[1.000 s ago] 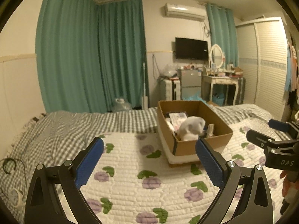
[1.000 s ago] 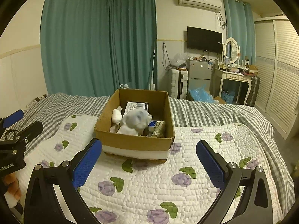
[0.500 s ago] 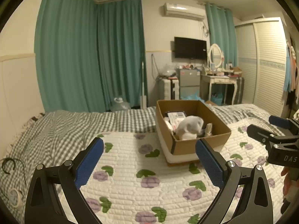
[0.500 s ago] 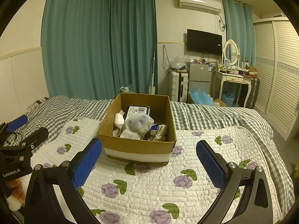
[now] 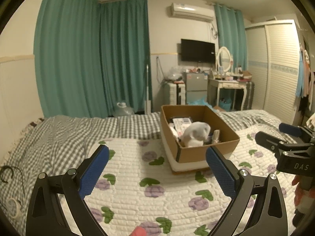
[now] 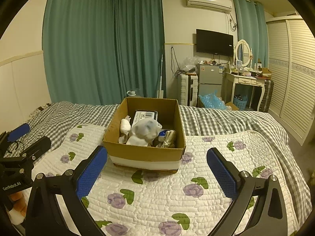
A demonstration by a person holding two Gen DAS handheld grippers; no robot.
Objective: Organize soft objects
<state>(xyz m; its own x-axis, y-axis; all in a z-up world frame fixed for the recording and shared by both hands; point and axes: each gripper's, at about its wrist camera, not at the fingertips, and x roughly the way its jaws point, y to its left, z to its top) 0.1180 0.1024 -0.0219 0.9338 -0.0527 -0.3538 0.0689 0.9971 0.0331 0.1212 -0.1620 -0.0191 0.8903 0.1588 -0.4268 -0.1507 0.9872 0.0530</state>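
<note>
On the flowered quilt (image 6: 216,177) ahead of me sits the cardboard box (image 6: 145,153), and the grey-and-white plush (image 6: 144,133) lies inside it among a white soft toy (image 6: 125,125), a labelled packet (image 6: 144,116) and some small clutter I cannot make out. My left gripper (image 5: 157,169) and my right gripper (image 6: 156,169) both hang above the quilt with jaws spread wide and nothing between the blue pads; neither touches the box.

What worries me, as I judge it:

1. An orange-and-white plush (image 6: 16,206) shows only at the very edge of both views, low beside my grippers. It looks like it is not yet in the box, and I cannot tell exactly where it lies, so I could reach blind and pinch quilt instead.
2. The quilt is soft and puckered. Pads closing low on it would likely gather fabric along with any toy.
3. The box is light and stands on bedding, so a nudge from either jaw on its rim could tip or slide it.
4. My 2 grippers are near each other, and converging on 1 toy risks a knock.
5. A soft toy may sag out of a shallow grip.
</note>
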